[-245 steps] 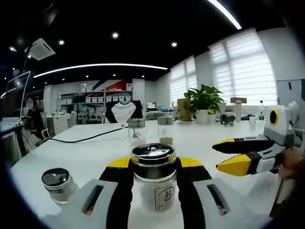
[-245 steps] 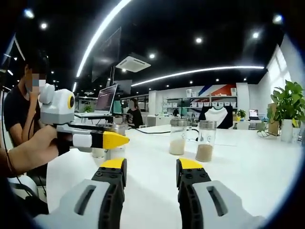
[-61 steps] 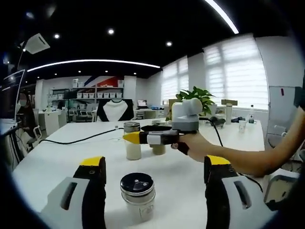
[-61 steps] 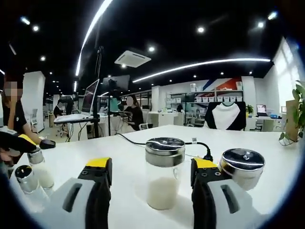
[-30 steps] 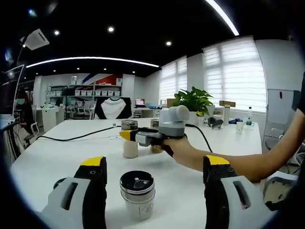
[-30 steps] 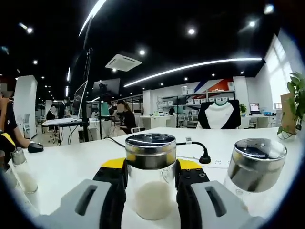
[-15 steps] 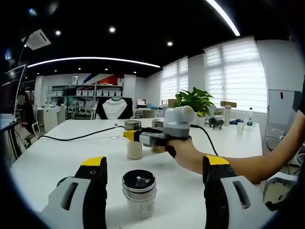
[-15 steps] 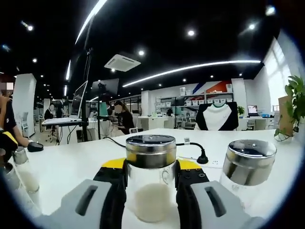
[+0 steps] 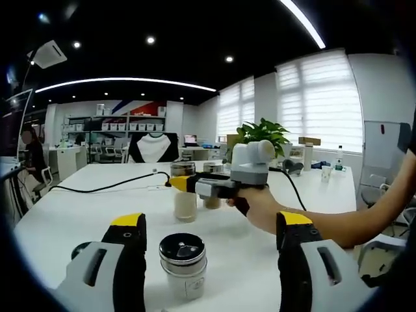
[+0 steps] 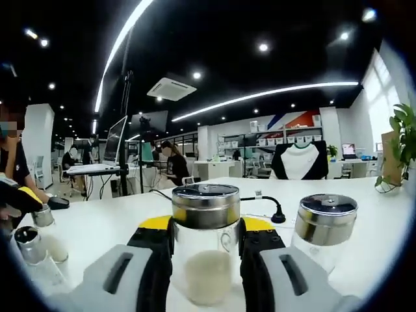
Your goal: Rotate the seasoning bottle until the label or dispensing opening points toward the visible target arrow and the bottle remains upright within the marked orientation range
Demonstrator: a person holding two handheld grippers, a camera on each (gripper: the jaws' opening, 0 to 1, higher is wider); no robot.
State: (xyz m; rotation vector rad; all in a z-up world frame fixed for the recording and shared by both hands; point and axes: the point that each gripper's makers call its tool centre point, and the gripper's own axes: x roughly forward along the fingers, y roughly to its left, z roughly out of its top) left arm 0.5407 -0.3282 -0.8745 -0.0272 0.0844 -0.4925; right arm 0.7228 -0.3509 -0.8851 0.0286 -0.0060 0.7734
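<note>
A glass seasoning bottle [image 10: 205, 250] with a metal shaker lid and pale powder sits between the jaws of my right gripper [image 10: 205, 224], which is shut on it. In the left gripper view that right gripper [image 9: 188, 184], held by a hand, holds the same bottle [image 9: 185, 205] upright over the white table [image 9: 71, 214]. My left gripper [image 9: 211, 221] is open wide. A second lidded bottle [image 9: 183, 265] stands upright on the table between its jaws, untouched.
Another lidded bottle [image 10: 324, 233] stands just right of the held one. Two small bottles [image 10: 27, 252] sit at the far left near the left gripper's yellow tip [image 10: 29, 194]. A black cable [image 9: 97, 190] crosses the table. A potted plant [image 9: 260, 133] stands behind.
The left gripper has let go of its bottle and opened wide. The right gripper moved up to a far bottle and shut on it; in the last half second only the views shifted slightly.
</note>
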